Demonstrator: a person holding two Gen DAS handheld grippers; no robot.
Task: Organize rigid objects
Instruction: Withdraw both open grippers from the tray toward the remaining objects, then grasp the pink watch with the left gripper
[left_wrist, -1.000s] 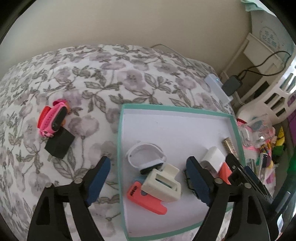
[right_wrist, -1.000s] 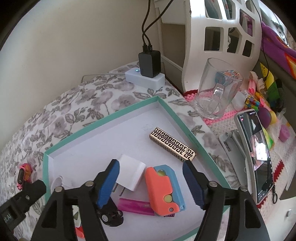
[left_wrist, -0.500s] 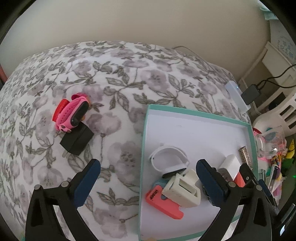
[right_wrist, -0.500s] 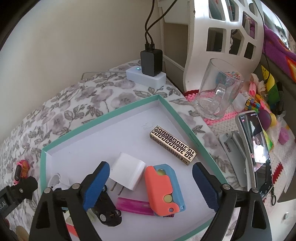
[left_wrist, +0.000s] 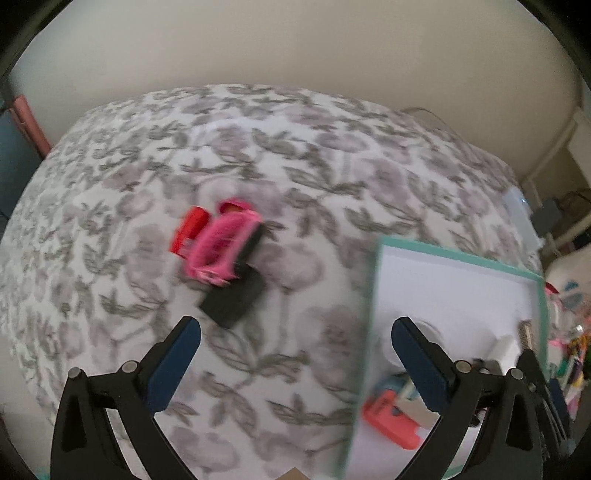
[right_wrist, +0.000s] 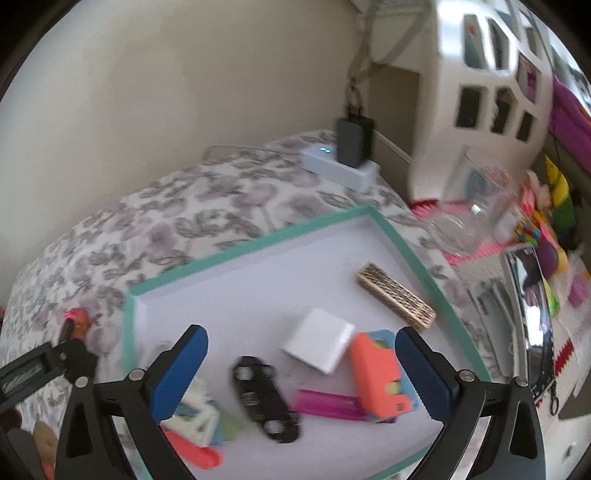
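Observation:
A white tray with a teal rim (left_wrist: 461, 280) (right_wrist: 258, 288) lies on a floral cloth. In it are a white charger (right_wrist: 317, 345), a patterned gold bar (right_wrist: 395, 295), an orange and blue case (right_wrist: 376, 376), a pink bar (right_wrist: 325, 402), a black toy car (right_wrist: 266, 398) and a cream box (right_wrist: 199, 410). A pink watch (left_wrist: 221, 247) and a black block (left_wrist: 232, 295) lie on the cloth left of the tray. My left gripper (left_wrist: 295, 350) is open and empty, near the block. My right gripper (right_wrist: 301, 365) is open and empty over the tray.
A white power strip with a black adapter (right_wrist: 351, 147) sits at the back. A glass mug (right_wrist: 476, 214), a phone (right_wrist: 532, 310), a white basket (right_wrist: 491, 81) and small colourful items stand right of the tray. A wall runs behind the table.
My left gripper has swung left, off the tray and over the cloth toward the pink watch and black block. My right gripper has opened wider and pulled back over the tray.

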